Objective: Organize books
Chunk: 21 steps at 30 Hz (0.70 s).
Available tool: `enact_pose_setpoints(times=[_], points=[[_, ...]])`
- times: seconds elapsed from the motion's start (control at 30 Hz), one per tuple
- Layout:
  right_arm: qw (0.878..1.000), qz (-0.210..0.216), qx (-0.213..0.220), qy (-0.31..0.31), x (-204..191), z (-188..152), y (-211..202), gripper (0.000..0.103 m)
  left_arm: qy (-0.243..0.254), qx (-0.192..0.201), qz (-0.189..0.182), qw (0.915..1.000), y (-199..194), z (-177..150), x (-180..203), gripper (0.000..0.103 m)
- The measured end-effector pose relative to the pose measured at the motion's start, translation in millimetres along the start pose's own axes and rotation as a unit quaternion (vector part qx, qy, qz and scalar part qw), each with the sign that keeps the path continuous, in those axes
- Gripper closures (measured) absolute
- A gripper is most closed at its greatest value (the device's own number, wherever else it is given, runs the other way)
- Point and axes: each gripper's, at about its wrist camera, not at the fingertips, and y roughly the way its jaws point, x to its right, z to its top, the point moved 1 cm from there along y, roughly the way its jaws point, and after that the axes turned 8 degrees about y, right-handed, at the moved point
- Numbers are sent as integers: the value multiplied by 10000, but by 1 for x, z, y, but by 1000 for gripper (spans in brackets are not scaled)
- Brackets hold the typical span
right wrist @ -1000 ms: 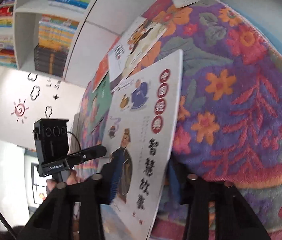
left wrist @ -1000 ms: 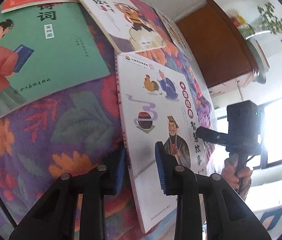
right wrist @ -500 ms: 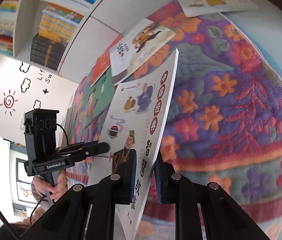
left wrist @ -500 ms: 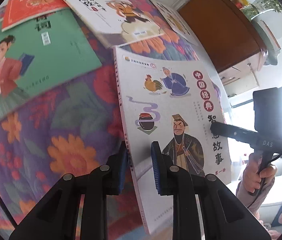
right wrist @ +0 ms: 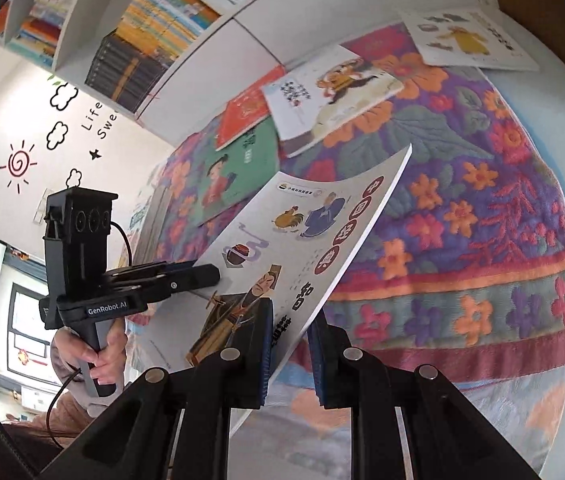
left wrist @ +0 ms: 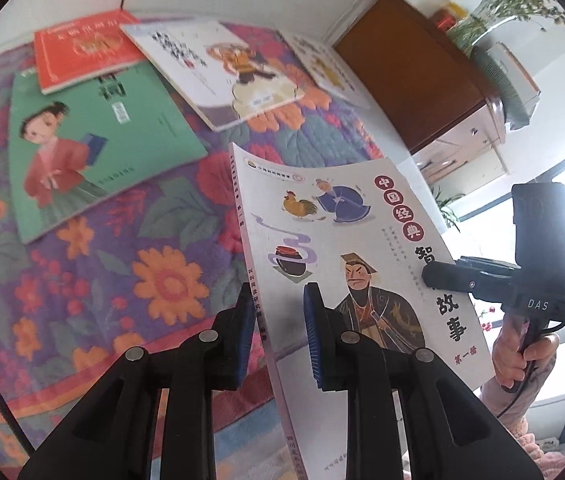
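A white picture book (left wrist: 342, 248) with a rooster, a jar and a robed man on its cover is lifted off the floral cloth and tilted. My left gripper (left wrist: 278, 328) is shut on its spine edge. My right gripper (right wrist: 290, 340) is shut on its opposite long edge, where the book (right wrist: 302, 240) bends slightly. A green book (left wrist: 82, 156), a red book (left wrist: 82, 48) and a white monkey book (left wrist: 222, 68) lie flat on the cloth beyond. A further white book (right wrist: 466, 40) lies at the far corner.
The floral cloth (left wrist: 142, 280) covers the table. A brown cabinet (left wrist: 414, 76) with a vase of dried plants (left wrist: 510, 4) stands to the right. White shelves full of books (right wrist: 150, 36) stand behind the table. A window is bright at the right.
Both grippers closed on the white book and raised it off the cloth. It now tilts upward, with the other books farther away in view.
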Motion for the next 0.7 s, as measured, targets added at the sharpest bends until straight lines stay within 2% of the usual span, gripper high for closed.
enact_pose_setpoints(times=[0.17, 0.37, 0.47, 0.7], points=[[9996, -39, 53, -283, -32, -2, -1, 86, 41, 229, 75, 9997, -32, -7, -7, 83], [9978, -75, 5, -653, -77, -8, 7, 86, 18, 429, -13, 9991, -72, -24, -27, 83], [9967, -77, -4, -809, -99, -9, 14, 86, 43, 654, 76, 9978, -98, -31, -38, 83], [9898, -66, 49, -1424, -180, -12, 41, 86, -84, 1239, 395, 9915, -170, -51, -76, 82]])
